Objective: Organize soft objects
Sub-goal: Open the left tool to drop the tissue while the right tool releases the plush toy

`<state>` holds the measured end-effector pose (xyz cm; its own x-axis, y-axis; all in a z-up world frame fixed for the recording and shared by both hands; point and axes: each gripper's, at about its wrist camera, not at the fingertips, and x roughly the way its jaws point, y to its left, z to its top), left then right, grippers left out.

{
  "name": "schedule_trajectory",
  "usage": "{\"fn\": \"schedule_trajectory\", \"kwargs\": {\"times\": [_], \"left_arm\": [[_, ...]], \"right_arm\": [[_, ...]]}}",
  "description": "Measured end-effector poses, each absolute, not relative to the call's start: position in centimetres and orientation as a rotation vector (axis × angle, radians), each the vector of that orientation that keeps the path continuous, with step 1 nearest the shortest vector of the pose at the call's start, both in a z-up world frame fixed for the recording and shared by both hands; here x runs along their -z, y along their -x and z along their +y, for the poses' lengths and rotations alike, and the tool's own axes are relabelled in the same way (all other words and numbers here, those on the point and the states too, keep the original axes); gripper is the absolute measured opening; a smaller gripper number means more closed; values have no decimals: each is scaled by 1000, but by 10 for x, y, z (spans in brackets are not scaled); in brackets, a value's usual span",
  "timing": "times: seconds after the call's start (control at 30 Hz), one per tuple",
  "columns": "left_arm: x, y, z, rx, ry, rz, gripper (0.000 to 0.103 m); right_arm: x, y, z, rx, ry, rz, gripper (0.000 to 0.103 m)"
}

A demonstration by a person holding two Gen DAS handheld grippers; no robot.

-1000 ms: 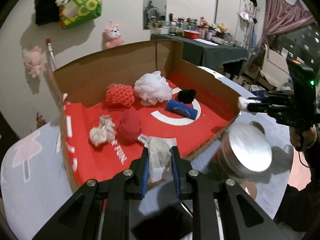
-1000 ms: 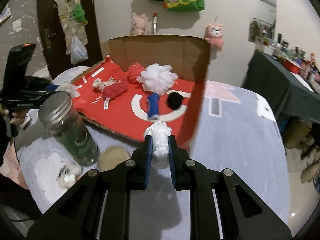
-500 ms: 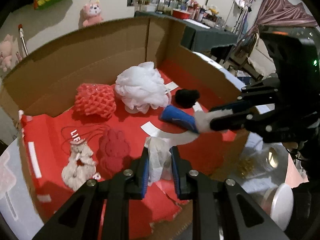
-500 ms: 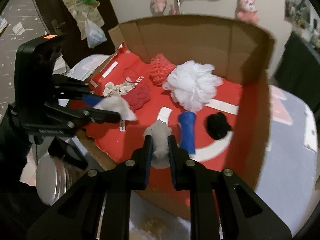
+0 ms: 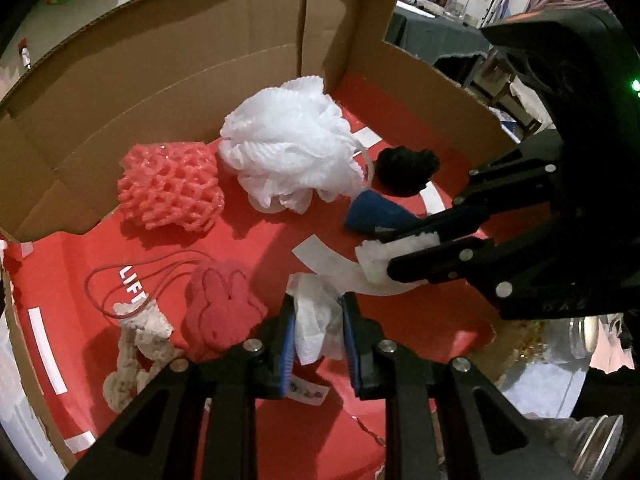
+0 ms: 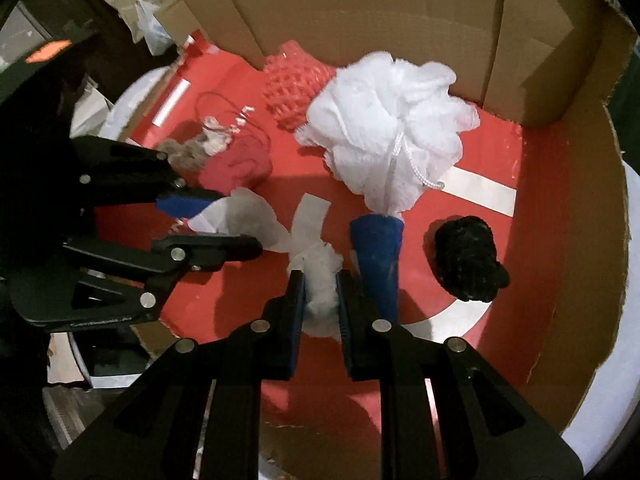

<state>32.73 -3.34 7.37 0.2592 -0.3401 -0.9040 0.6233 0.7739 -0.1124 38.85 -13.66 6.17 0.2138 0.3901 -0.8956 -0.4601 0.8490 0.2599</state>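
The cardboard box (image 5: pixel 248 64) has a red floor holding a white mesh pouf (image 5: pixel 292 156), a pink foam net (image 5: pixel 170 188), a black fuzzy ball (image 5: pixel 408 170), a blue roll (image 5: pixel 376 216), a red bunny pad (image 5: pixel 220 312) and a cream knitted piece (image 5: pixel 136 344). My left gripper (image 5: pixel 318 316) is shut on a crumpled white tissue (image 5: pixel 312 320) above the floor's front part. My right gripper (image 6: pixel 320 280) is shut on a white fluffy wad (image 6: pixel 320 276), just left of the blue roll (image 6: pixel 378 260) and in front of the pouf (image 6: pixel 392 128). The two grippers sit close together, tips apart.
High cardboard walls (image 6: pixel 568 128) close the box's back and right side; its front edge is low. A glass jar with a metal lid (image 5: pixel 596 440) stands on the table outside the front right corner. A cluttered dark table (image 5: pixel 436 36) is beyond.
Both grippers have moved forward from over the table to over the box's red floor, lower and tilted further down. Each still holds its white piece.
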Motion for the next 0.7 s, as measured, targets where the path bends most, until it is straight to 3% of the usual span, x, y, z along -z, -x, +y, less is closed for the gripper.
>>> {"fn": "schedule_trajectory", "kwargs": {"times": [0.23,0.5,0.7], "left_arm": [[-66,-334,-38,654,-297,1152,22],[-62,-334,-45,651,-311,1149,33],[-61,-334,-47,644,-305,1143,35]], "right_arm": [[-59,-389,-137,-591,76,1232,17],[-59,-388,-131,-593,96,1230,17],[-59,-385,-127,-595,114,1227,18]]}}
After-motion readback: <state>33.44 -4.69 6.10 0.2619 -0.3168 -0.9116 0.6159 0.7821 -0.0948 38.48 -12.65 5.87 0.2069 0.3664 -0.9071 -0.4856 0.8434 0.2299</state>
